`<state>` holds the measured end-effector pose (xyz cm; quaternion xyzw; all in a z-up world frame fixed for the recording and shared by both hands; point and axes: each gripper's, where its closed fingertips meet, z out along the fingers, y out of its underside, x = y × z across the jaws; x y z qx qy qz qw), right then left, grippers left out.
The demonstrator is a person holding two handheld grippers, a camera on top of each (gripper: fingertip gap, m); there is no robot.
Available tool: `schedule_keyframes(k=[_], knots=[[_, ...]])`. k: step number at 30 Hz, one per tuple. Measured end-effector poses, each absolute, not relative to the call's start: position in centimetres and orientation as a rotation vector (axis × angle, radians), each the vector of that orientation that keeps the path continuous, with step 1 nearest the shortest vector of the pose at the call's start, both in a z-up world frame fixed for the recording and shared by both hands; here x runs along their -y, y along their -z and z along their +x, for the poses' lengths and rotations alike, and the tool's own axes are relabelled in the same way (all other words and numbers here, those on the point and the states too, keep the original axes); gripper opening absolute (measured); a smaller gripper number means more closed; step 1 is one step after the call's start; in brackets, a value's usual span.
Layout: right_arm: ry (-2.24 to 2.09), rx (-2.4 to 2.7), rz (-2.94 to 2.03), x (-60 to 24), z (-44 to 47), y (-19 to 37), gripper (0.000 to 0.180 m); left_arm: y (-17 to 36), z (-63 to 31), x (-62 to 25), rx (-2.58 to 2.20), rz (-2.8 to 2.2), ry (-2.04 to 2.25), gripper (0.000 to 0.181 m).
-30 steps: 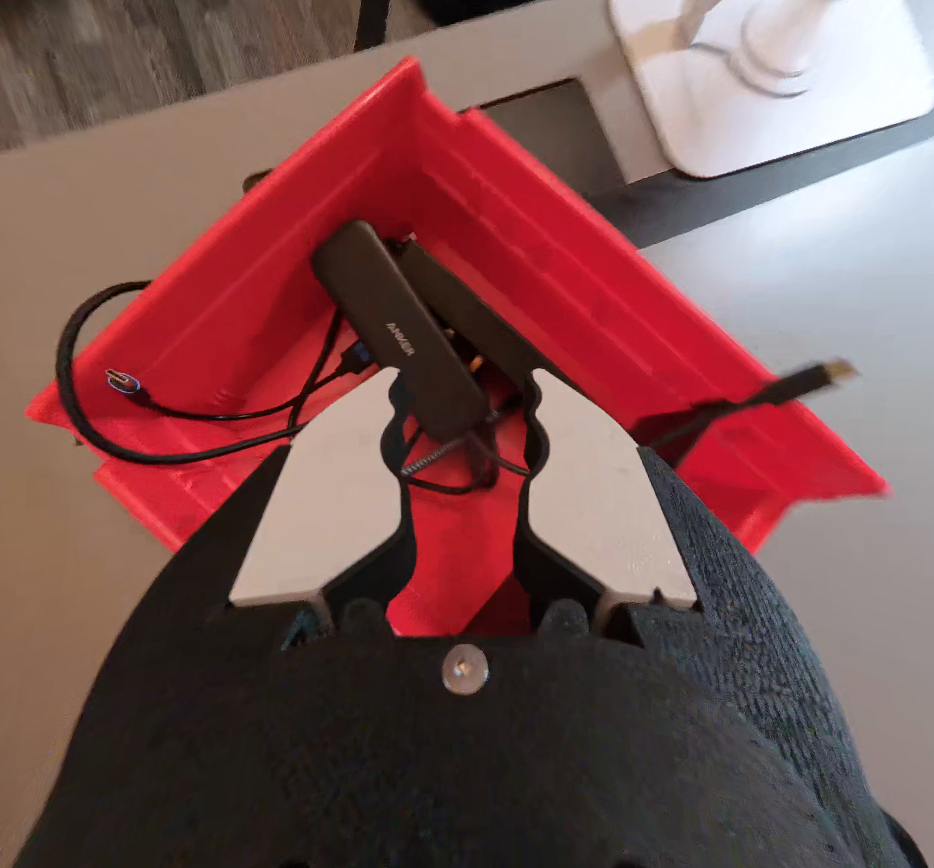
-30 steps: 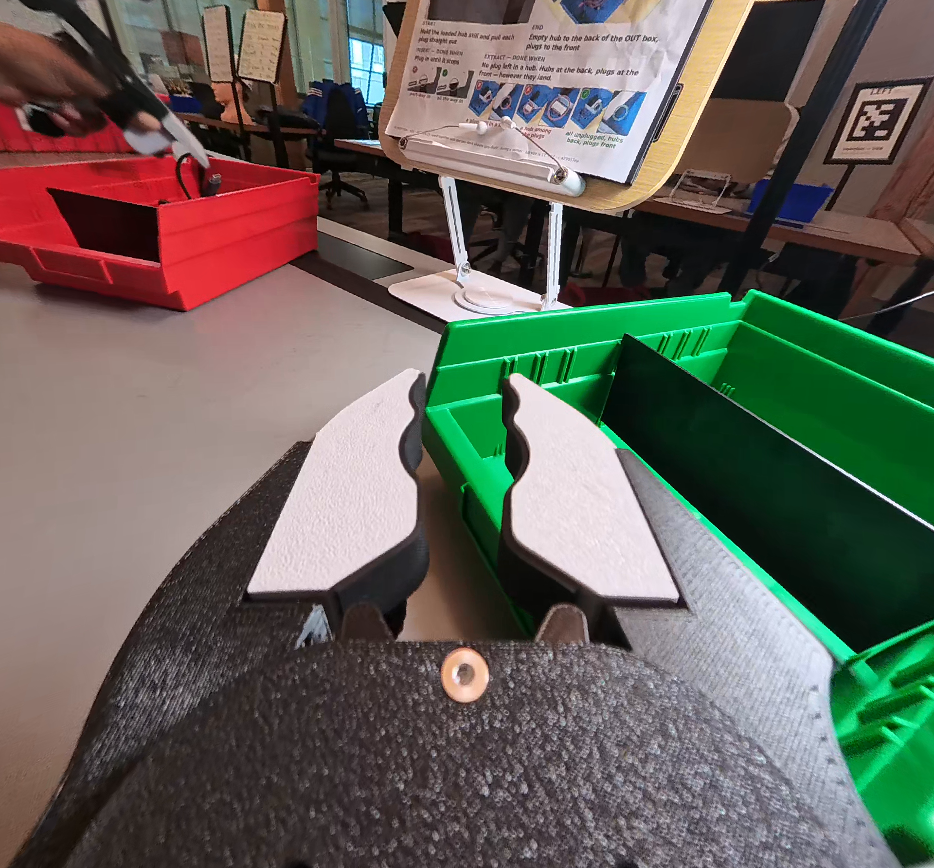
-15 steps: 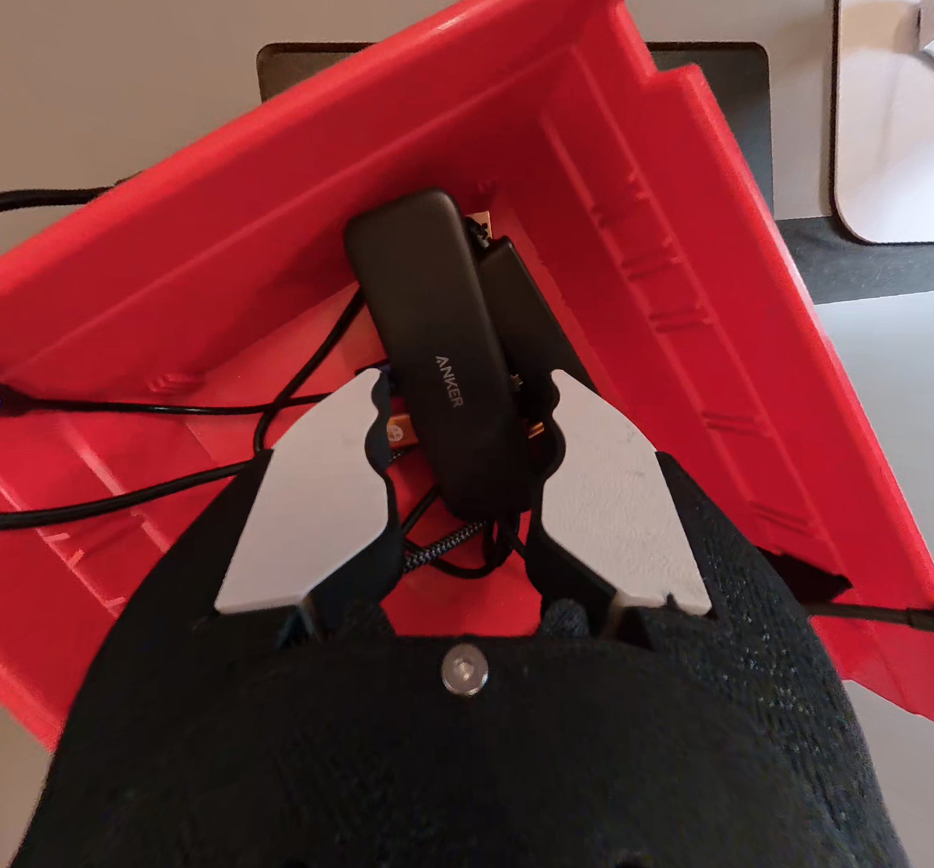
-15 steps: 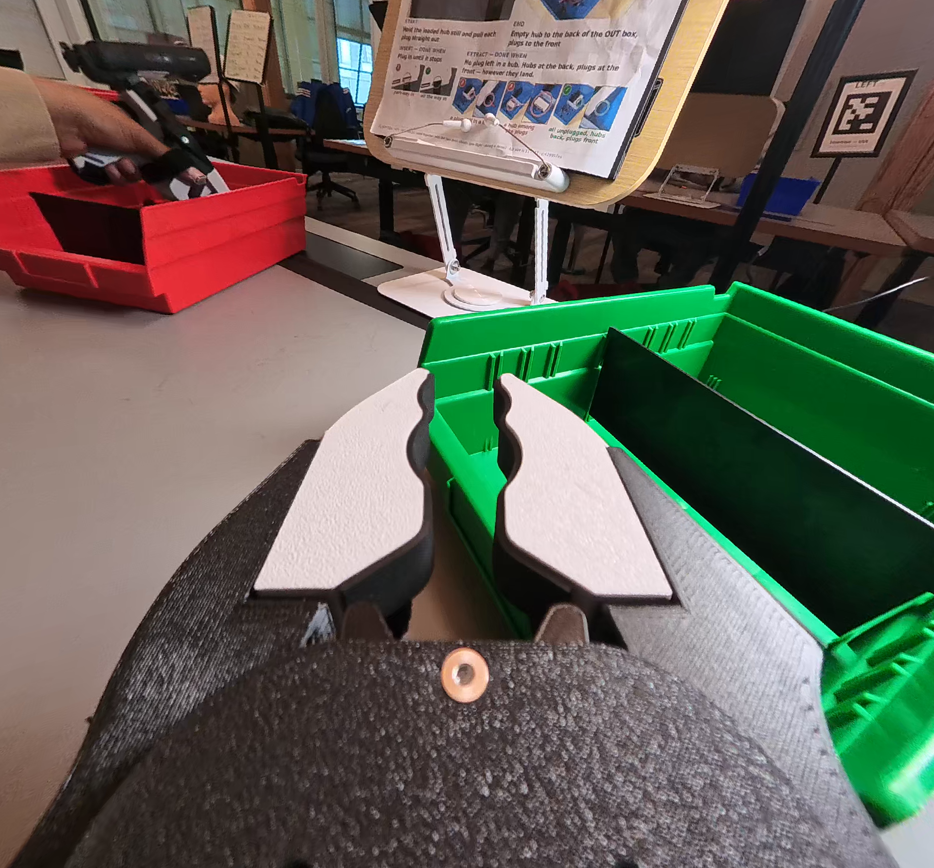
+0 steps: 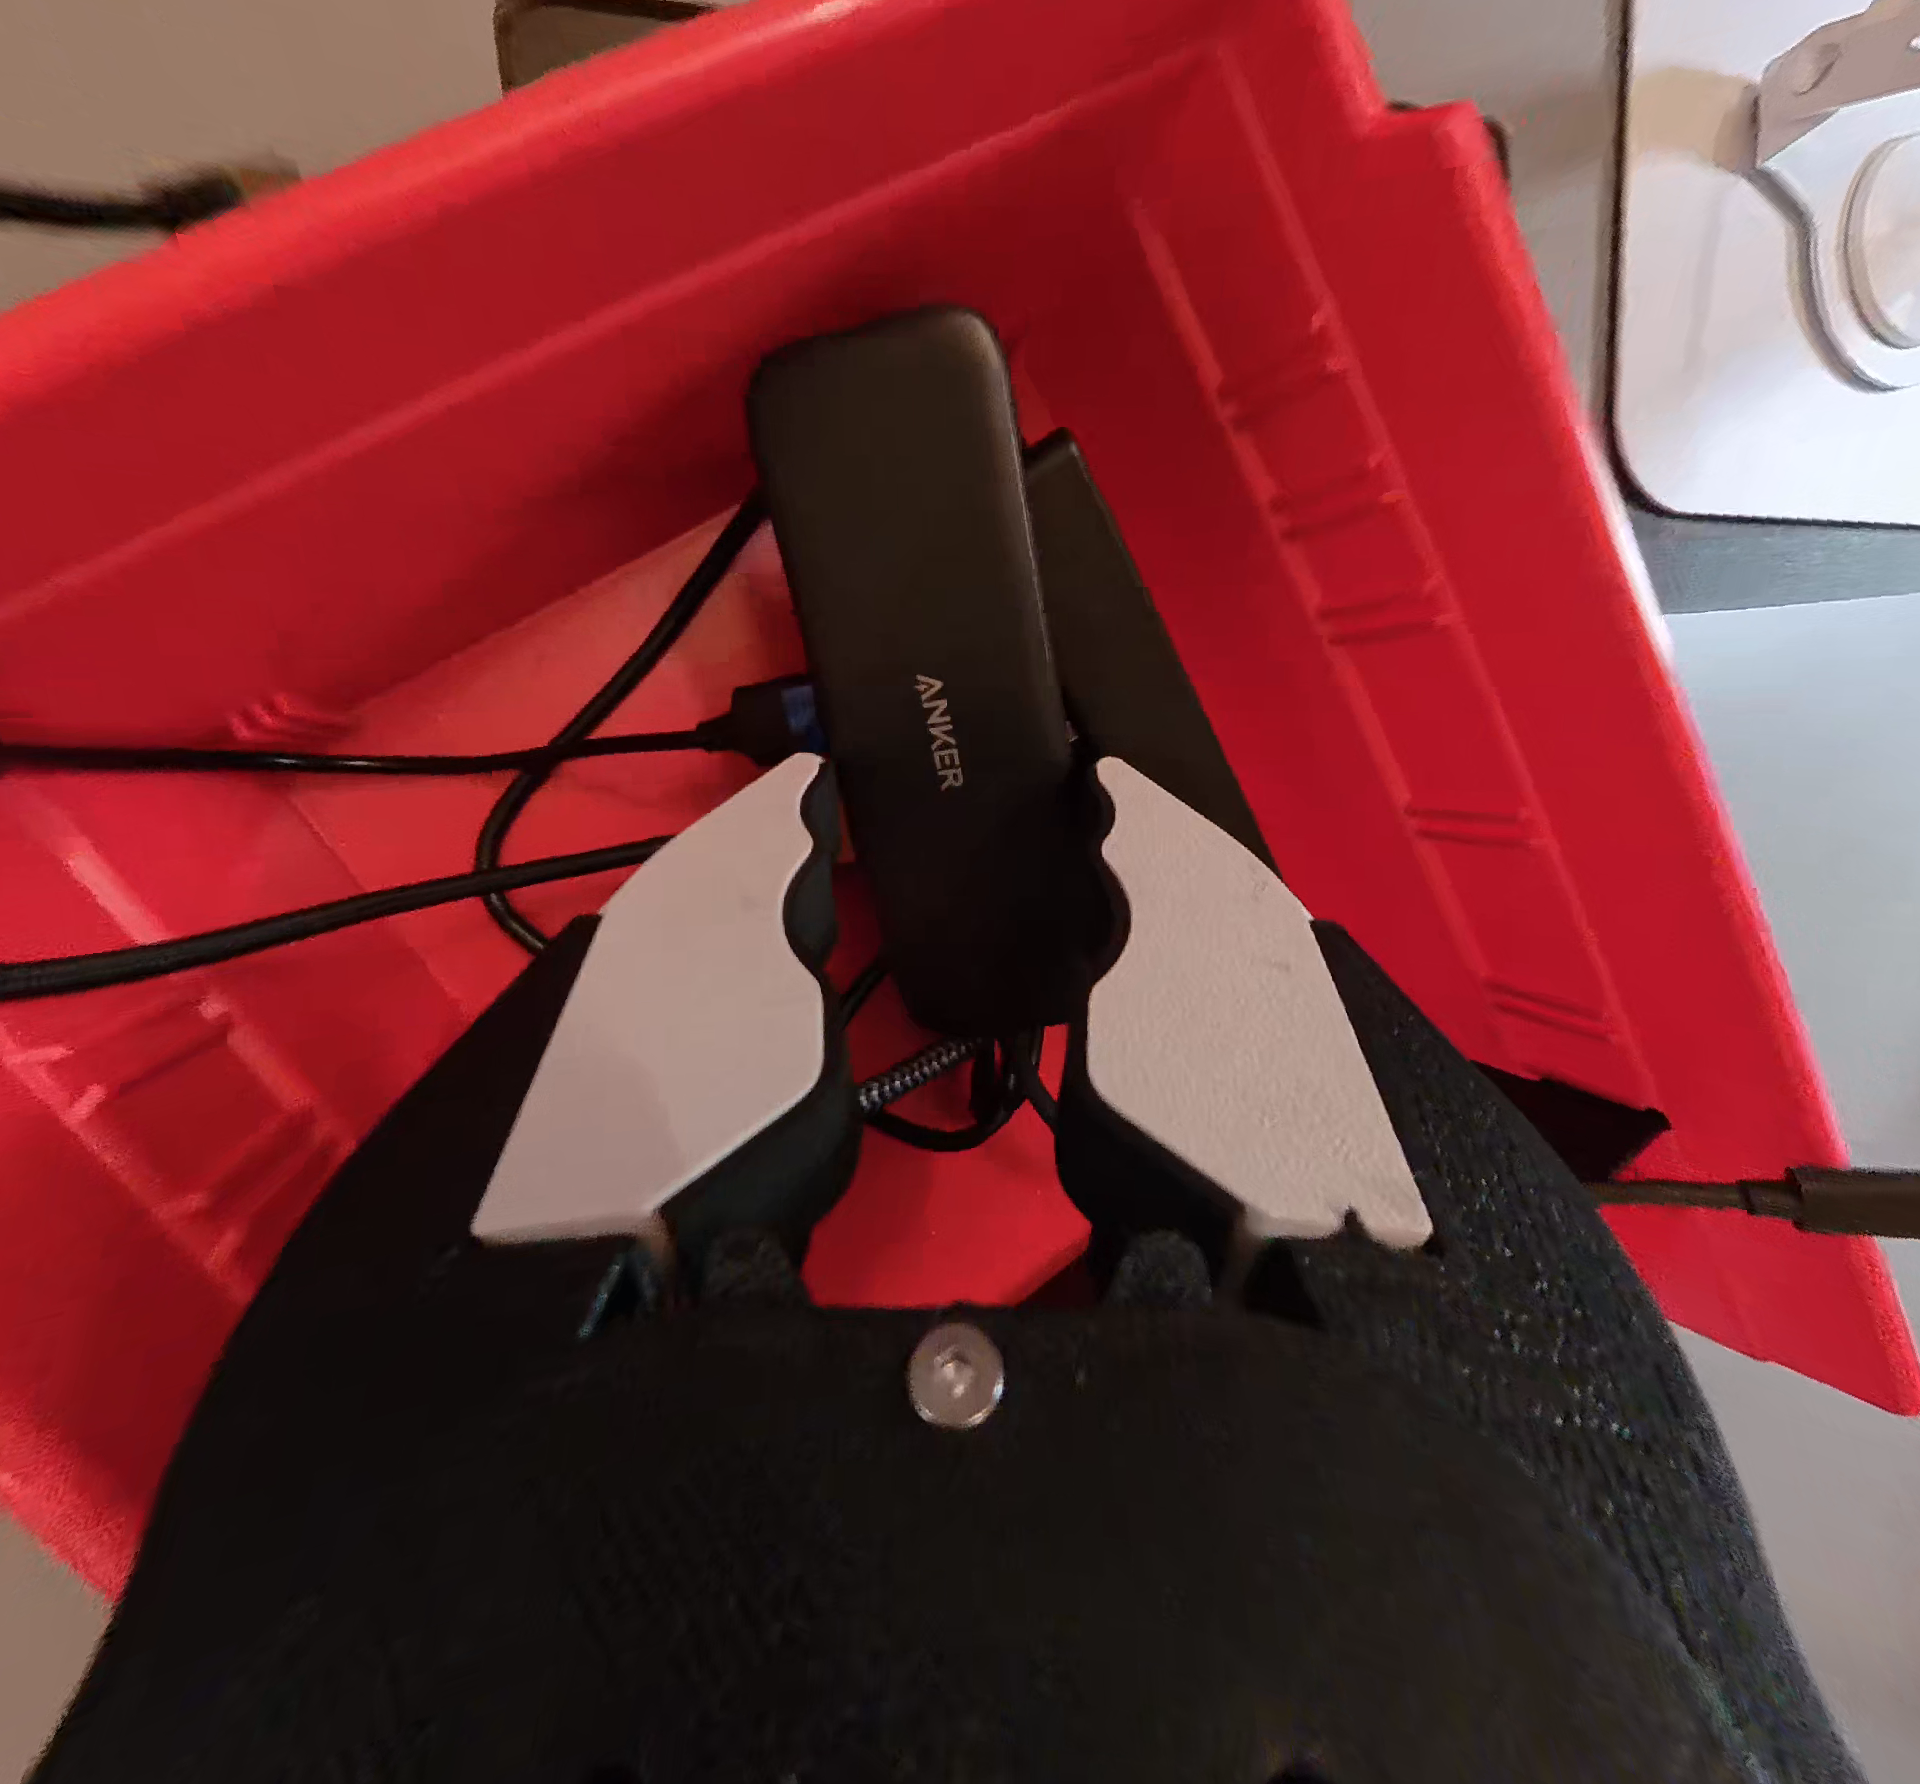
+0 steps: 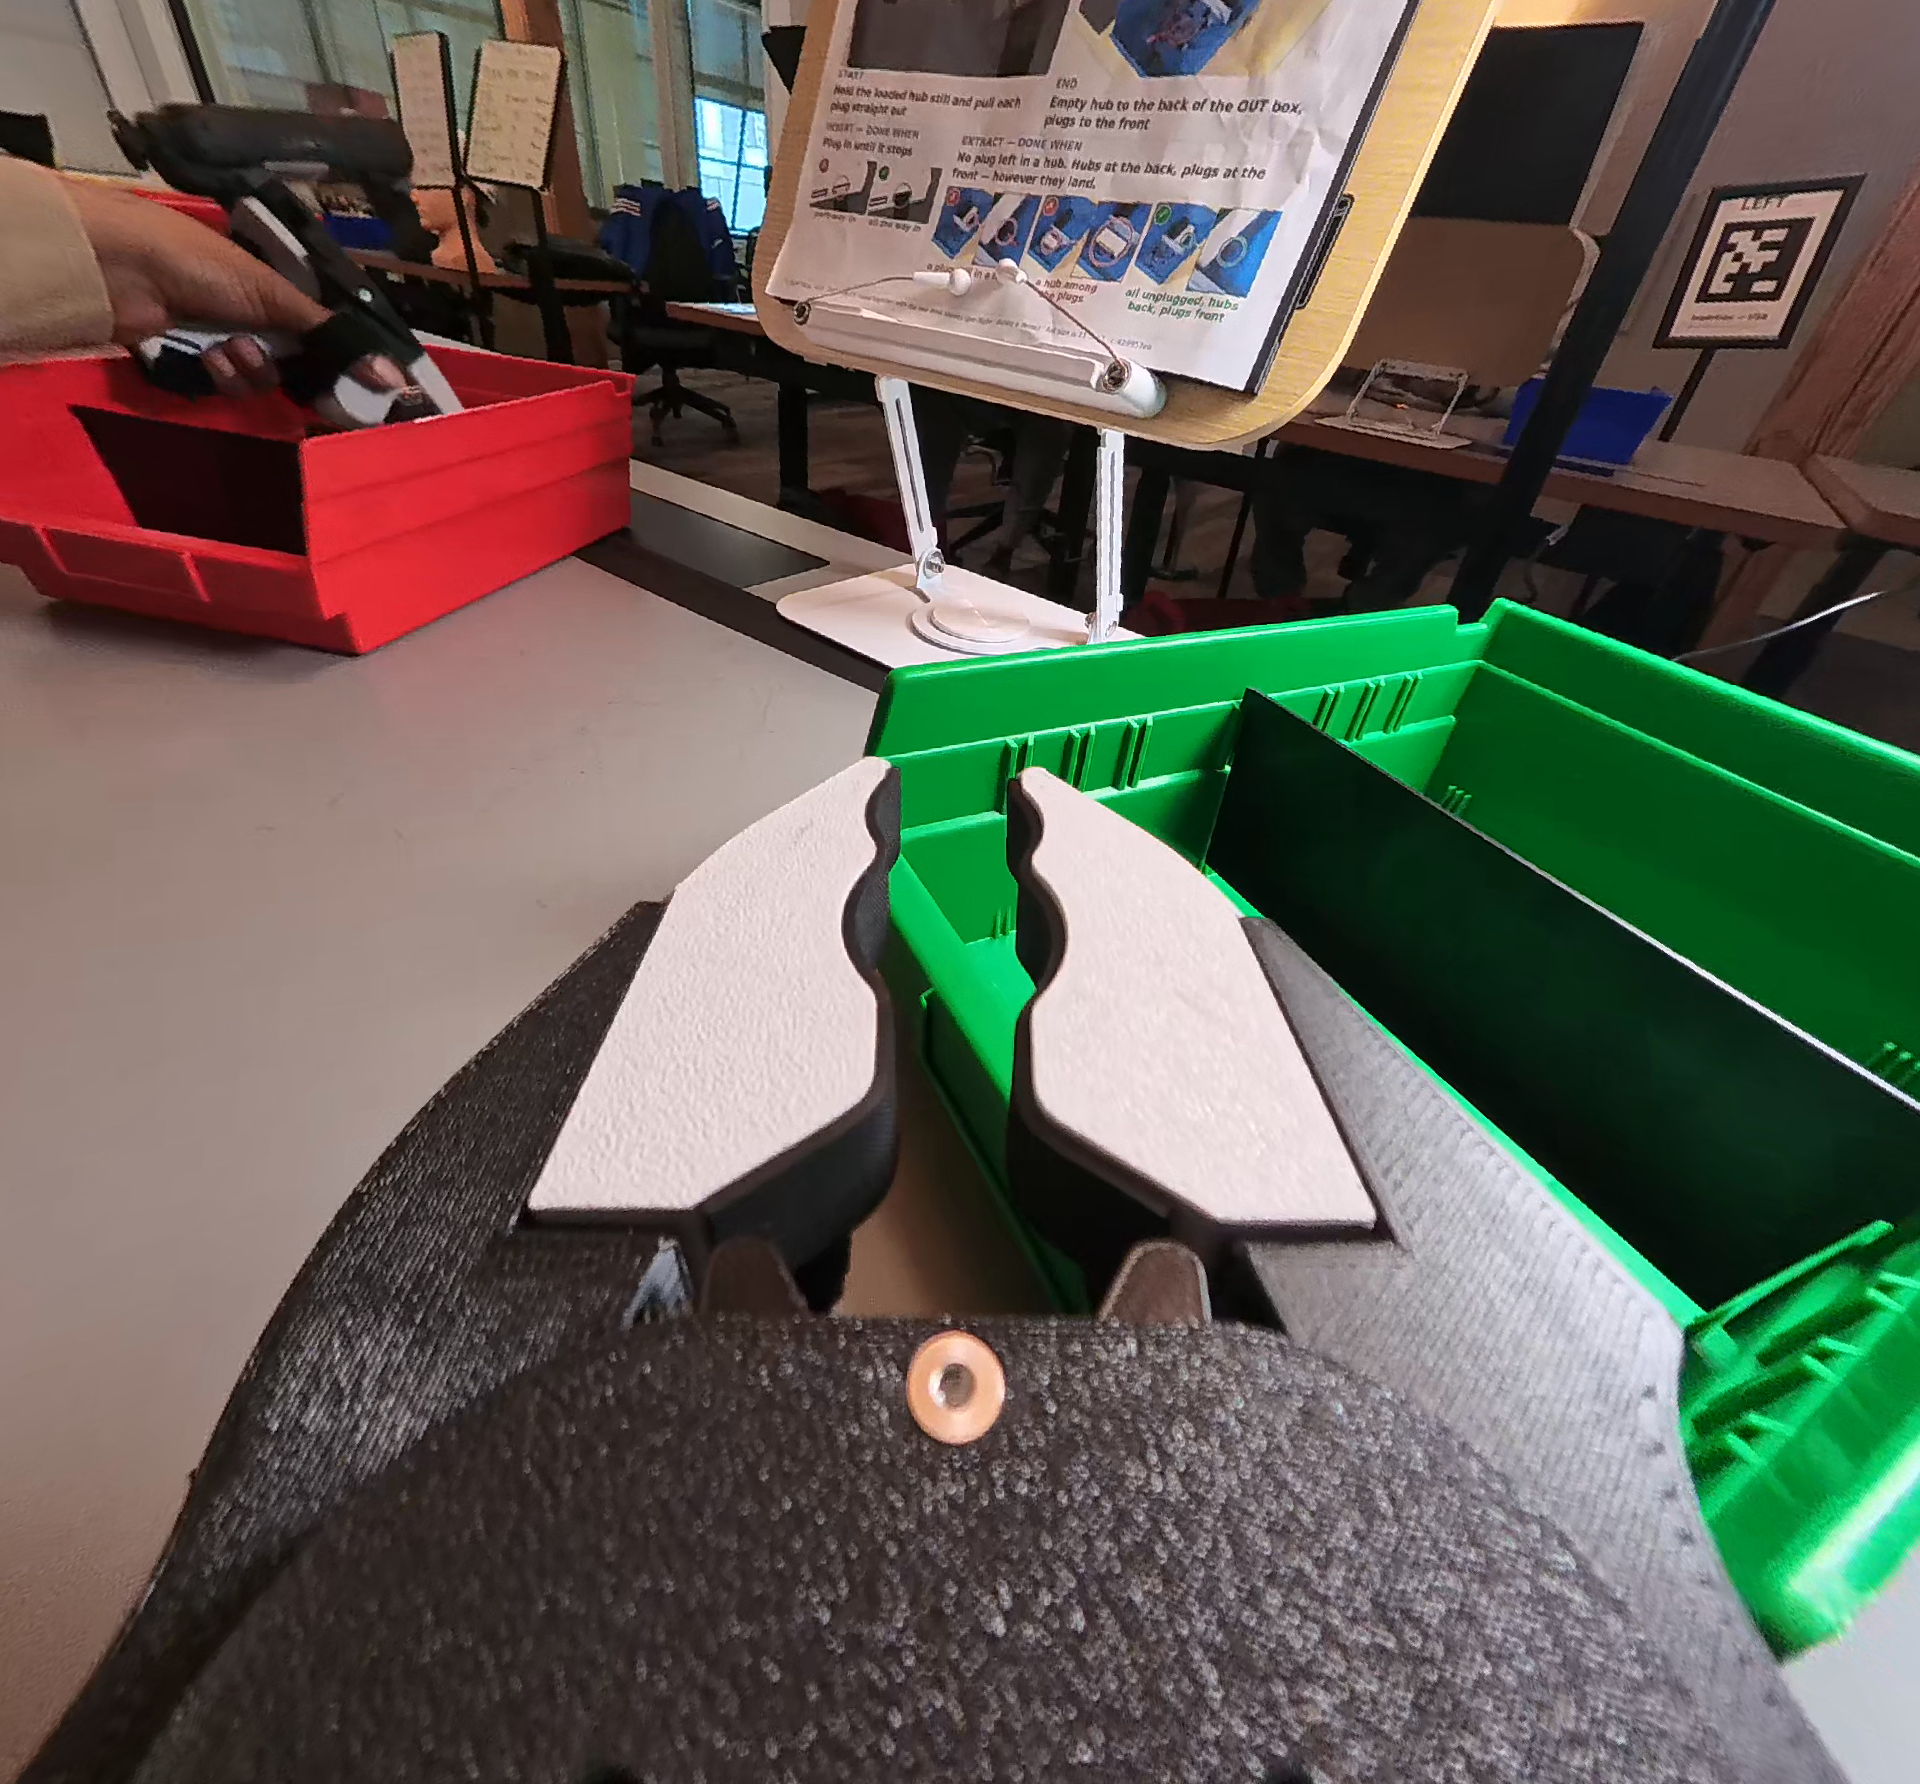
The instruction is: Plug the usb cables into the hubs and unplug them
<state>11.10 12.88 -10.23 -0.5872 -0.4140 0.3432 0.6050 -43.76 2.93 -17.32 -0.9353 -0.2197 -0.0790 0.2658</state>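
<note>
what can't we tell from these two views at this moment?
- Left wrist view: whether the left tongs actually pinch the black hub; the fingers flank it, contact unclear.
- Left wrist view: the second hub is mostly hidden behind the first.
- Left wrist view: cables run off the left edge, so their far ends are unseen.
- Right wrist view: the red bin wall hides its contents.
- Right wrist view: the green bin front floor sits behind the right tongs.

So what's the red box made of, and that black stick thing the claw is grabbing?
The red bin looks like hard moulded plastic, slightly glossy: ribbed walls and soft shine. The black USB hub seems to be smooth matte plastic, with rounded edges and only a dull sheen. One cable under it looks braided fabric by its woven pattern. The left gripper pinches the hub.
</note>
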Motion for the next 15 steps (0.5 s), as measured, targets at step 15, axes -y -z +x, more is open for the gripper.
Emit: schedule_keyframes(k=[15], knots=[[-0.798, 0.992, -1.324, -12.2, 10.7, 10.0, 0.019, -5.5, -36.5, -0.4, 0.023, -1.987, -0.142, 0.043]])
